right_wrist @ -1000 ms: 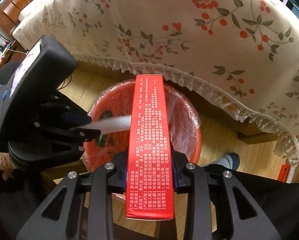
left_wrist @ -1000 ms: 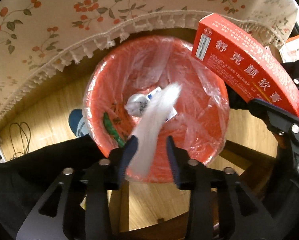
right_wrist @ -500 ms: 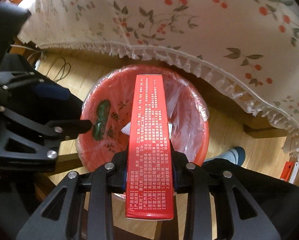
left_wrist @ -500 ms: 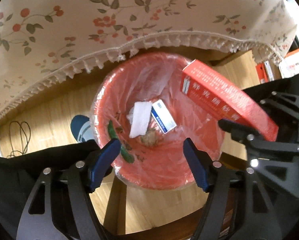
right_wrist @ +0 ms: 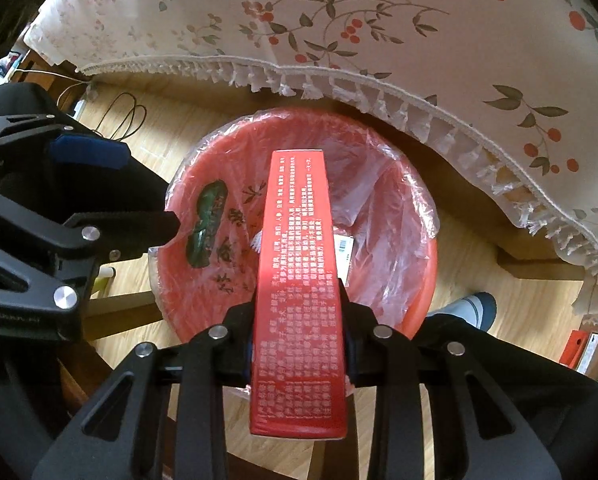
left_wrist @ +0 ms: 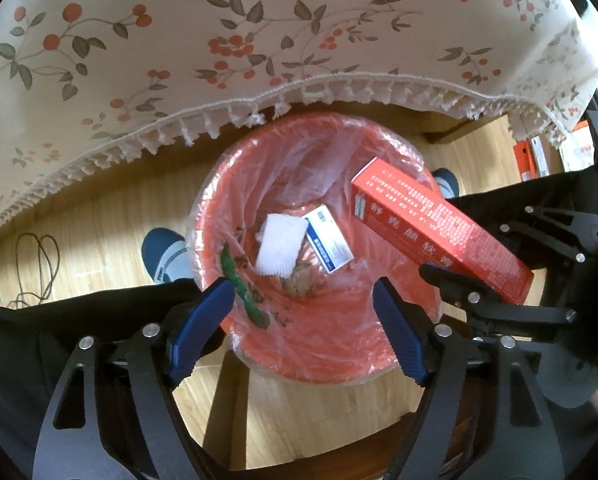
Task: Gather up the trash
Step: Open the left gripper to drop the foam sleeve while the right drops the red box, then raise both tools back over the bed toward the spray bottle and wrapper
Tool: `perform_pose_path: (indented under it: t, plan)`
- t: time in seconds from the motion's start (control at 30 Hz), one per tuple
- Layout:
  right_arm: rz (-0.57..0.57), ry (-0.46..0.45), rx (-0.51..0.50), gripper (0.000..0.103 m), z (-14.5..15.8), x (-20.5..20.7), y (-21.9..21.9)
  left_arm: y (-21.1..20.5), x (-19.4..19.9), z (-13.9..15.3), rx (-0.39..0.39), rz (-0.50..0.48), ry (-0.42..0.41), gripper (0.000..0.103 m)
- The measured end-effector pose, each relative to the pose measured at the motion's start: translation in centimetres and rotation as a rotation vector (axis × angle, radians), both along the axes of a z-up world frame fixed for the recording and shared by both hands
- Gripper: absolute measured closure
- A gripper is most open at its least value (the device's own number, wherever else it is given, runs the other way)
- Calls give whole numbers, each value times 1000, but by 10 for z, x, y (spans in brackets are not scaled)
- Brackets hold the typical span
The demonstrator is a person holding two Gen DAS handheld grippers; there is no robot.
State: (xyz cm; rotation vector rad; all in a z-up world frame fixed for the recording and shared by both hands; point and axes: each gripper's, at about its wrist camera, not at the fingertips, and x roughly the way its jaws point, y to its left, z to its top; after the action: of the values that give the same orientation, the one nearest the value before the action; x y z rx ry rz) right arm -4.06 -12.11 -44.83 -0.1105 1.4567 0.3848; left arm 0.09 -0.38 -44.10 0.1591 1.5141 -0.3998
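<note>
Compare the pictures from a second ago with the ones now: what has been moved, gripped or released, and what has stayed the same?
The left gripper let go of the white tissue, which dropped into the red bin; its jaws are opening with nothing between them. The right gripper came down toward the bin. Unchanged: it stays clamped on the red box, and the bin sits below the tablecloth.

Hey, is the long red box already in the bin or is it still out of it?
Out. The right gripper is shut on the red box, holding it above the bin; only the white pad and small box lie inside.
</note>
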Motion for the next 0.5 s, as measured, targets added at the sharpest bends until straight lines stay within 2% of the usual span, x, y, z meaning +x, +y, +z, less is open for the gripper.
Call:
perform_pose_path:
  t: [0.3,0.37,0.5]
  plan:
    - [-1,-10,-2,57,2,0,0,1,1,0,0,7,0,27]
    - [-1,-19,-1,41,4,0,0,1,2,0,-2,12,2,27]
    - [-11,-37,-1,28,8,1,-1,3,3,-1,-6,21,2,26]
